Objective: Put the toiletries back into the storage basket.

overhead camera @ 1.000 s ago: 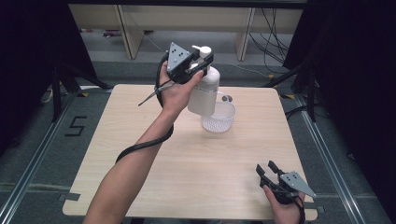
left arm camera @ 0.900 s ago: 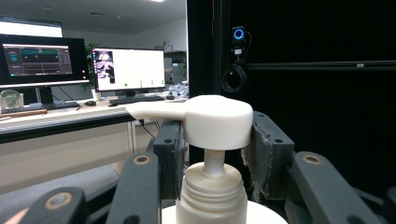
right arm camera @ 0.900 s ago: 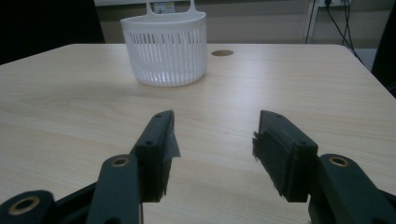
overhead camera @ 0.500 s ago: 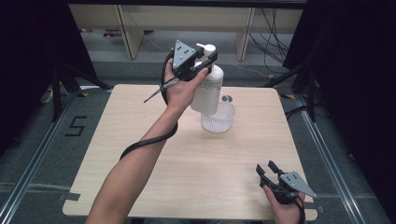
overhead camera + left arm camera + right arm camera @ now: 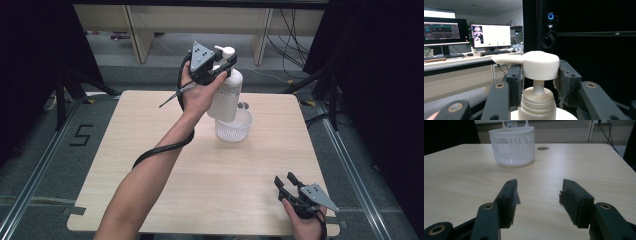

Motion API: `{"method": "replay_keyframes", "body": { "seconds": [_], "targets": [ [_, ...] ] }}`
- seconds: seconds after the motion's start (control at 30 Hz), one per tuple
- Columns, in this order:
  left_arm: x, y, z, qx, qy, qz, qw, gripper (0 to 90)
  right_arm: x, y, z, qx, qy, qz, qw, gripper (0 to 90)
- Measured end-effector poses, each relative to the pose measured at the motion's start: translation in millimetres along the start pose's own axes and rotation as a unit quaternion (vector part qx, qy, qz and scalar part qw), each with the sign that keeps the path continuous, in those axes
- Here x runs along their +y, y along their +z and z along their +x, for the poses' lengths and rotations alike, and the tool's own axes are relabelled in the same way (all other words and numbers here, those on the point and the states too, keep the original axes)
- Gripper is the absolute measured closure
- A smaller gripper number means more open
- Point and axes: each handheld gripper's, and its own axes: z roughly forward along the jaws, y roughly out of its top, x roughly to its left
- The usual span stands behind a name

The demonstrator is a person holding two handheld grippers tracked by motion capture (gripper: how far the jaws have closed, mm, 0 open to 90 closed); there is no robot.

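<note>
White plastic is catching the eye first in the high view: a pump bottle is hanging in the air above the far middle of the pale wooden counter, held near its top by the left hand-held gripper. Its base is hovering just over a white slotted basket that is standing on the counter. A black cable is trailing from the left hand-held gripper along the person's forearm. At the near right corner, the right hand-held gripper is resting low over the counter, well apart from the basket, with its jaws spread and nothing between them.

Looking along the left hand-held gripper in its own view, the two padded jaws are sitting on either side of the bottle's pump head, half closed and gripping the bottle; the pads are pressing at the sides of the head, above the ribbed collar. The spout is pointing to the left of this view. Behind it, monitors are glowing on a desk.

In the right gripper view, the right hand-held gripper is pointing across the counter with its jaws standing wide and empty. The basket is standing upright farther off, left of centre, with a small round hole in the countertop just beside it.
</note>
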Motion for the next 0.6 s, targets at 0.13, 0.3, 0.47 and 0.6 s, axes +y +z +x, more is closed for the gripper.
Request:
{"method": "replay_keyframes", "body": {
  "seconds": [0.13, 0.3, 0.47, 0.6],
  "targets": [
    [-1.8, 4.4, -1.3, 0.0, 0.0, 0.002, 1.0, 59.5, 0.0, 0.3, 0.9, -0.004, 0.002, 0.004, 1.0, 47.5],
    [-2.7, 8.7, -2.7, -0.001, -0.002, 0.003, 1.0, 59.5, -0.1, 0.2, -0.1, 0.0, -0.001, -0.001, 1.0, 47.5],
    [-4.0, 12.7, -3.6, -0.001, -0.002, 0.005, 1.0, 59.5, 0.2, -0.6, 0.2, -0.001, 0.003, 0.002, 1.0, 47.5],
    [-5.7, 16.0, -4.6, 0.0, 0.0, 0.009, 1.0, 59.5, 0.3, -1.2, 0.2, -0.002, 0.005, 0.004, 1.0, 47.5]
  ]
}}
